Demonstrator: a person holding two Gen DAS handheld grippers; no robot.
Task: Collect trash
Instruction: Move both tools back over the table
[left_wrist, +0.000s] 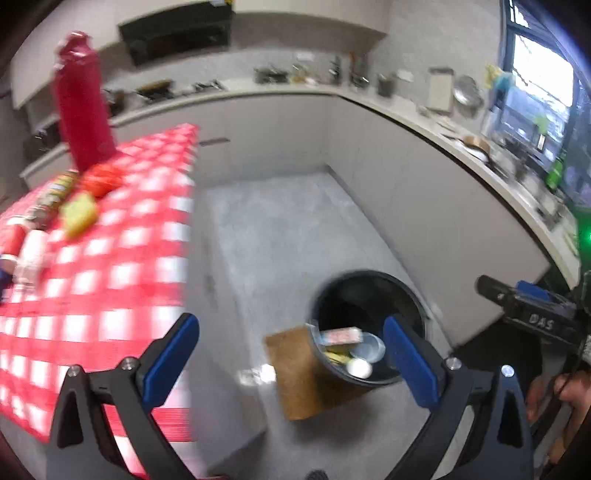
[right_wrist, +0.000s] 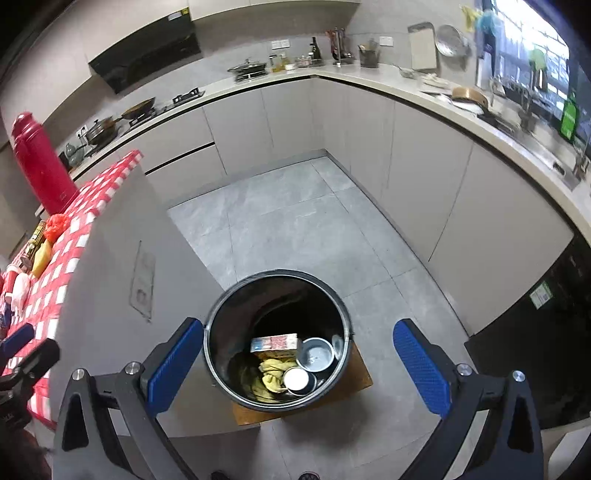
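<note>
1. Across the left of both frames you have the table with the red-and-white checked cloth (left_wrist: 110, 280). In the right wrist view its grey side panel (right_wrist: 122, 280) drops to the tiled floor (right_wrist: 280, 221).
2. Along the top and right of both frames runs the kitchen counter (right_wrist: 369, 79), carrying cookware and utensils.
3. At lower centre of the right wrist view the black round bin (right_wrist: 277, 338) stands open on a brown board (right_wrist: 360, 373). The left wrist view shows the same bin lower right of centre, blurred.
4. Inside the bin, toward its lower right, lie a red-and-white carton (right_wrist: 275, 343), a yellow cloth (right_wrist: 271, 374), a metal bowl (right_wrist: 316, 355) and a small round white lid (right_wrist: 296, 379), all packed close together.
5. At upper left, a tall red flask (left_wrist: 82, 99) stands upright on the cloth.
6. Below the flask, at the left edge of the left wrist view, sit a red bag (left_wrist: 101, 179), a yellow sponge-like piece (left_wrist: 78, 214) and a tube-shaped can (left_wrist: 55, 194) lying on its side; blur hides finer detail.
7. Your left gripper (left_wrist: 291, 362) is spread wide and holds nothing.
8. Your right gripper (right_wrist: 299, 363) is likewise spread wide and empty, positioned above the bin mouth.
</note>
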